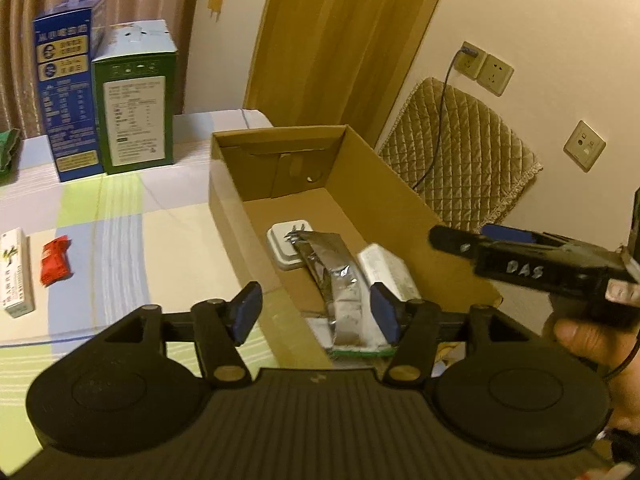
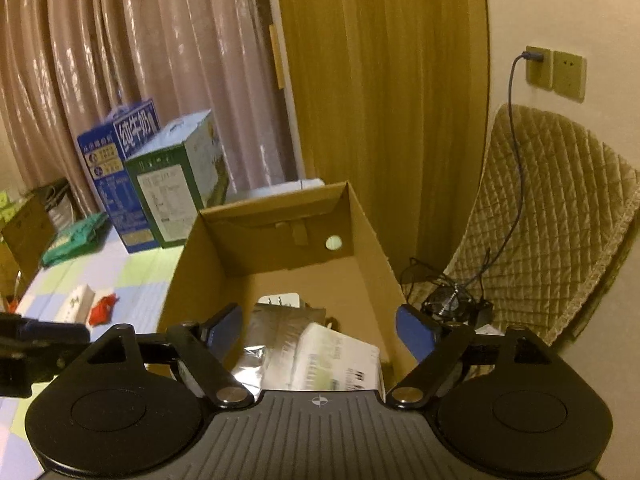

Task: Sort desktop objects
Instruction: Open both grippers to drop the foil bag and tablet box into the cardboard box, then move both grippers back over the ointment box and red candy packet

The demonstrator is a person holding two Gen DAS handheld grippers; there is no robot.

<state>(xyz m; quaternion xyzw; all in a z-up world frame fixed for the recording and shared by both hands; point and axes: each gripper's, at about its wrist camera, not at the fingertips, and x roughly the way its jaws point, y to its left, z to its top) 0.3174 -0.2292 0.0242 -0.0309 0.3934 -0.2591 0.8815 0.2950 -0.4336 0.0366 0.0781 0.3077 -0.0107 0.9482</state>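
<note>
A: We begin with the room: pinkish curtains (image 2: 132, 60) and a wooden panel (image 2: 380, 100) back a table under a pastel checked cloth (image 1: 120, 216); a quilted chair (image 2: 560, 216) stands by the wall sockets (image 1: 484, 66).

B: On the cloth we note the open cardboard box (image 1: 236, 216), with two tall cartons, blue (image 1: 66, 84) and green (image 1: 136, 96), standing behind it.

A: We see the left gripper (image 1: 316, 312) over the box's near end, jaws parted and gripping nothing; the silver foil pouch (image 1: 334, 264) lies in the box, showing in the gap between the blue pads (image 1: 246, 312).

B: The right gripper (image 2: 318, 330) hangs over the box, jaws wide, empty; a white packet (image 2: 336, 360) lies below.

A: Also inside: a white plug adapter (image 1: 282, 244). Left outside on the cloth: a white carton (image 1: 14, 272) and a red sachet (image 1: 56, 260).
</note>
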